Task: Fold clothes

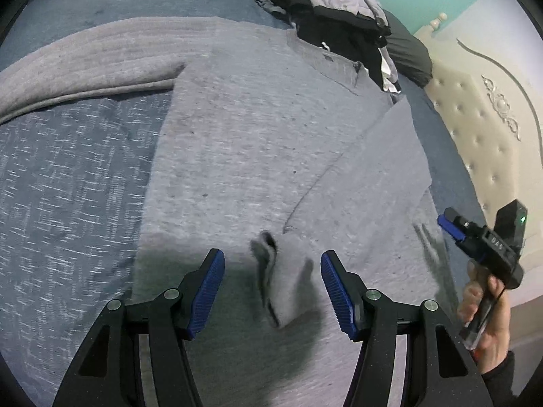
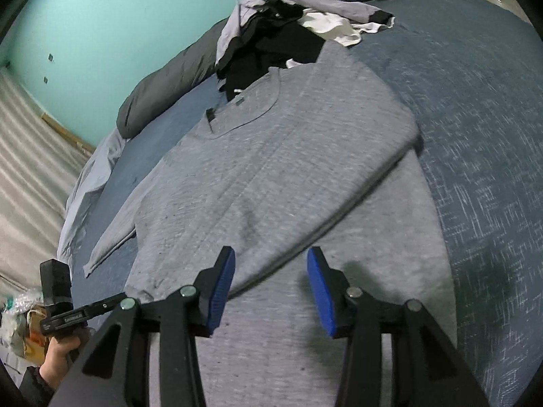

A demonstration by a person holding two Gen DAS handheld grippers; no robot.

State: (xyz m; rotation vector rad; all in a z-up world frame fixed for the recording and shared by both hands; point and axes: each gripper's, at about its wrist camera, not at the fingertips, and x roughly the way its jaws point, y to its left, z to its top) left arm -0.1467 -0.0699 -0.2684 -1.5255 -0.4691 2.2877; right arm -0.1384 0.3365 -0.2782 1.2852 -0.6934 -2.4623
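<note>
A grey long-sleeved sweater (image 1: pixel 244 142) (image 2: pixel 271 169) lies flat, chest up, on the blue bed cover (image 1: pixel 68 186). One sleeve (image 2: pixel 322 210) is folded slantwise across the body, and its cuff (image 1: pixel 285 281) lies on the hem. My left gripper (image 1: pixel 273 283) hangs open just above that cuff, which lies between the pads but apart from both. The other sleeve (image 1: pixel 85 64) (image 2: pixel 112 237) stretches out sideways. My right gripper (image 2: pixel 271 288) (image 1: pixel 448 225) is open over the folded sleeve's lower edge, with nothing gripped. A hand (image 1: pixel 485 322) holds it at the sweater's side.
A pile of black, white and pale grey clothes (image 1: pixel 339 10) (image 2: pixel 288 34) sits just past the collar. A dark pillow (image 2: pixel 163 95) lies along the teal wall. A cream tufted headboard (image 1: pixel 475 135) bounds one side. Blue bed cover (image 2: pixel 475 135) stretches beside the sweater.
</note>
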